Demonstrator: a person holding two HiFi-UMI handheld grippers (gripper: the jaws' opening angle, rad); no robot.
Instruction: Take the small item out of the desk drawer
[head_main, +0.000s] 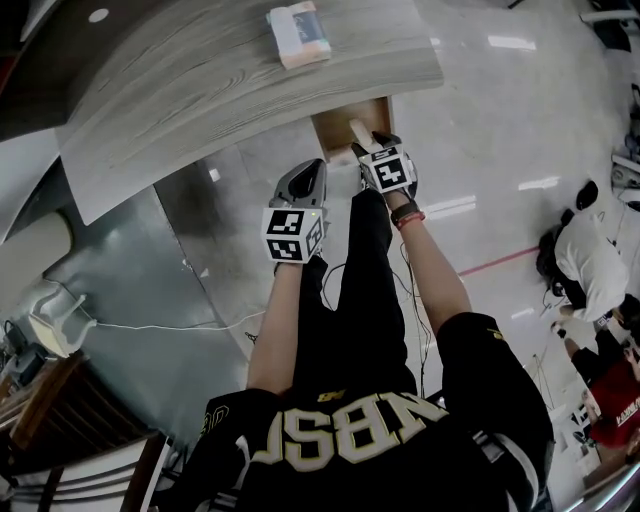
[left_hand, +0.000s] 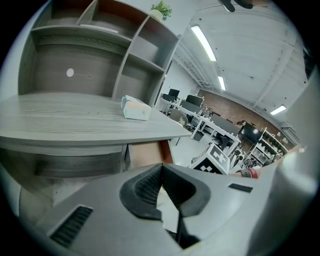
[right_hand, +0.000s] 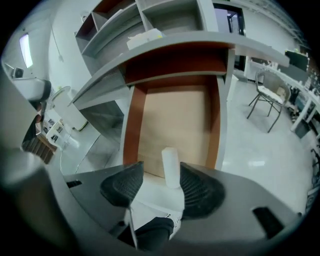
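Observation:
The desk drawer (head_main: 335, 128) stands pulled out under the grey wooden desk top (head_main: 220, 80). In the right gripper view its pale wooden floor and brown side wall (right_hand: 131, 125) show. A small white cylinder (right_hand: 171, 167) stands upright near the drawer's front edge; it shows in the head view too as the cylinder (head_main: 358, 133). My right gripper (right_hand: 161, 166) points steeply down at it, open, with the cylinder between the pads, close to the right pad (right_hand: 200, 187) and apart from the left one. My left gripper (head_main: 303, 172) hangs beside, left of the drawer, shut and holding nothing.
A pale tissue pack (head_main: 298, 33) lies on the desk top. Shelves (left_hand: 100, 30) rise behind the desk. A white cable (head_main: 150, 325) runs over the glossy floor at the left. People (head_main: 590, 270) crouch at the right. A folding chair (right_hand: 267, 100) stands right of the desk.

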